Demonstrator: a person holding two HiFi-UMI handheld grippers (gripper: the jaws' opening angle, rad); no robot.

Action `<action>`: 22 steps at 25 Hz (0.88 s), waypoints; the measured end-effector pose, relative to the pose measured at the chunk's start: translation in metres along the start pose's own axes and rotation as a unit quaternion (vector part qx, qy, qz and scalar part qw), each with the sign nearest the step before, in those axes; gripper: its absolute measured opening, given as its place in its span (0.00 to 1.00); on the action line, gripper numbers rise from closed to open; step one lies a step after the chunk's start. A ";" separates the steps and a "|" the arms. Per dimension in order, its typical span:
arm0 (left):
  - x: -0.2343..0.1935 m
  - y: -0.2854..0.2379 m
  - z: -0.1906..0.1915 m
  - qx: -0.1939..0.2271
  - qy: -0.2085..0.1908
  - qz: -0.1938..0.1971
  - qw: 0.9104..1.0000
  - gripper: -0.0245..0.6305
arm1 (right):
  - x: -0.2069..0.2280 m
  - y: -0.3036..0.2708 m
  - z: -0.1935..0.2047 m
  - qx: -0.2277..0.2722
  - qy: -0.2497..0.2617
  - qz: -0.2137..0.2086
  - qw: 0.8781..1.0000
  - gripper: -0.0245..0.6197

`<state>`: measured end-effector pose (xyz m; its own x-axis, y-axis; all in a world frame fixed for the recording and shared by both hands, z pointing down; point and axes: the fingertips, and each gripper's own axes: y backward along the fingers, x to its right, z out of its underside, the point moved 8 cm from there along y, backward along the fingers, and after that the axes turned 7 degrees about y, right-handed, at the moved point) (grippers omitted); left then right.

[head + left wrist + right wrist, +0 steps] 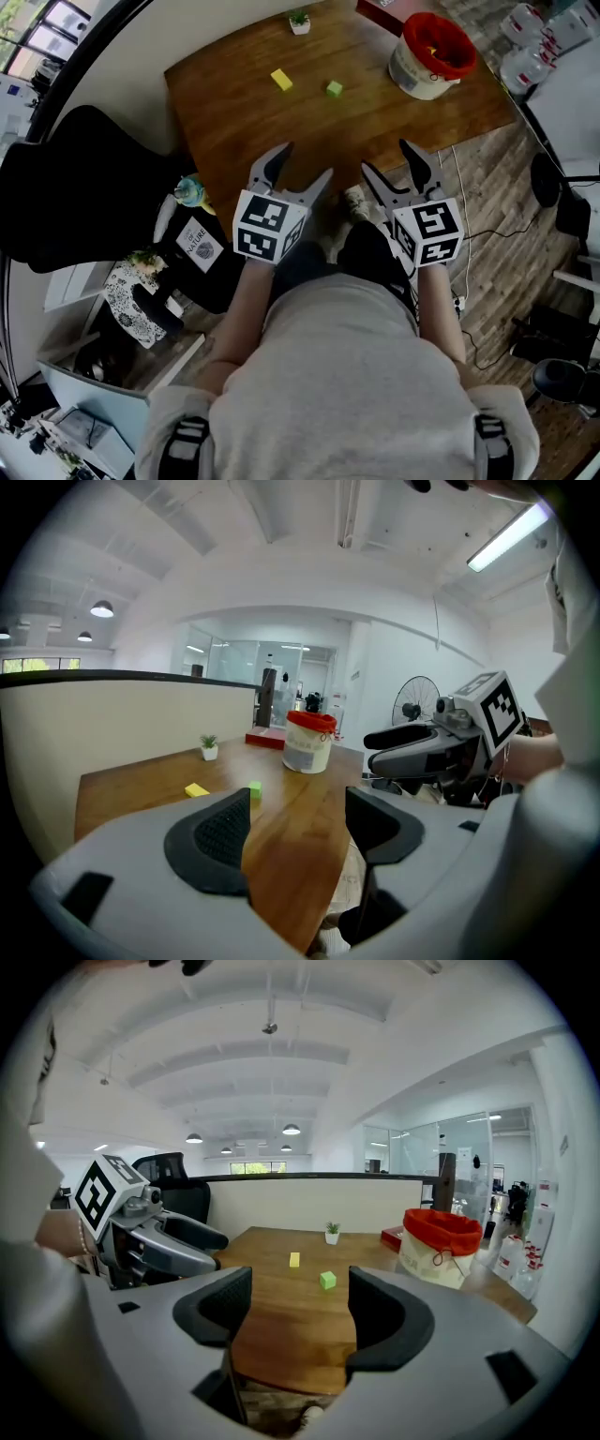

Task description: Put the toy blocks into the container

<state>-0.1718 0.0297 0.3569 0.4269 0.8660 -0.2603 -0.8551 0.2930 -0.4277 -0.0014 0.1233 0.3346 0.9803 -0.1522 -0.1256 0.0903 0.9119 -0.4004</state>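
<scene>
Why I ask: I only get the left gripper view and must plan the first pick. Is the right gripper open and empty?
Observer: Yes; the right gripper has its jaws apart, nothing between them.
Operator: Anything beside the table I'd miss?
Observer: A black office chair stands off the wooden table's left side.
Operator: And past the container?
Observer: White plastic bottles stand on the floor beyond the white bucket with red liner.

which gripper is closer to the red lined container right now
Right. The right gripper hovers at the near table edge, a little left of the container; the left gripper hovers at that edge too, but farther left. Both are open.
</scene>
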 end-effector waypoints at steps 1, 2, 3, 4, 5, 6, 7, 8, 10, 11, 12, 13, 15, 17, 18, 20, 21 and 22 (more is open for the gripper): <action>-0.004 -0.004 -0.003 0.003 0.003 -0.005 1.000 0.52 | 0.005 -0.008 -0.002 0.001 0.004 -0.007 1.000 0.53; -0.007 -0.008 -0.007 0.005 0.005 -0.011 1.000 0.52 | 0.010 -0.016 -0.005 0.003 0.008 -0.014 1.000 0.53; -0.011 -0.012 -0.011 0.008 0.007 -0.017 1.000 0.52 | 0.015 -0.024 -0.007 0.005 0.011 -0.021 1.000 0.53; -0.014 -0.016 -0.014 0.011 0.009 -0.023 1.000 0.52 | 0.021 -0.032 -0.010 0.007 0.014 -0.028 0.999 0.53; -0.018 -0.021 -0.018 0.013 0.011 -0.030 0.999 0.52 | 0.027 -0.039 -0.013 0.010 0.018 -0.035 0.999 0.53; -0.022 -0.026 -0.023 0.016 0.014 -0.037 0.999 0.52 | 0.033 -0.047 -0.017 0.011 0.022 -0.043 0.999 0.53; -0.027 -0.031 -0.028 0.019 0.019 -0.045 0.999 0.52 | 0.039 -0.056 -0.021 0.012 0.027 -0.051 0.998 0.53; -0.031 -0.035 -0.032 0.021 0.024 -0.052 0.998 0.52 | 0.044 -0.063 -0.025 0.011 0.032 -0.061 0.998 0.53; -0.036 -0.045 -0.042 0.022 0.031 -0.064 0.997 0.52 | 0.057 -0.077 -0.033 0.012 0.042 -0.079 0.996 0.53; -0.038 -0.051 -0.047 0.023 0.033 -0.071 0.997 0.52 | 0.064 -0.085 -0.037 0.014 0.046 -0.087 0.995 0.53; -0.041 -0.057 -0.052 0.024 0.034 -0.079 0.996 0.52 | 0.072 -0.092 -0.041 0.015 0.050 -0.094 0.994 0.53; -0.044 -0.063 -0.058 0.028 0.037 -0.087 0.995 0.52 | 0.080 -0.100 -0.043 0.016 0.054 -0.101 0.993 0.53; -0.049 -0.073 -0.066 0.035 0.045 -0.103 0.993 0.52 | 0.094 -0.114 -0.048 0.017 0.061 -0.116 0.991 0.53; -0.052 -0.083 -0.070 0.038 0.053 -0.117 0.991 0.52 | 0.104 -0.125 -0.050 0.019 0.068 -0.132 0.989 0.53; -0.053 -0.087 -0.071 0.039 0.056 -0.125 0.990 0.52 | 0.109 -0.130 -0.051 0.020 0.071 -0.140 0.987 0.53; -0.054 -0.095 -0.075 0.042 0.063 -0.139 0.987 0.52 | 0.117 -0.140 -0.053 0.022 0.078 -0.156 0.984 0.53; -0.054 -0.099 -0.077 0.044 0.066 -0.146 0.986 0.52 | 0.121 -0.144 -0.054 0.023 0.082 -0.165 0.983 0.53; -0.054 -0.103 -0.078 0.046 0.070 -0.153 0.985 0.52 | 0.124 -0.148 -0.054 0.023 0.085 -0.174 0.981 0.53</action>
<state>-0.0837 -0.0786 0.3469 0.6987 0.6700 -0.2506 -0.7011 0.5719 -0.4258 0.0977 -0.0517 0.3292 0.8452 -0.5158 -0.1399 0.4267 0.8089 -0.4046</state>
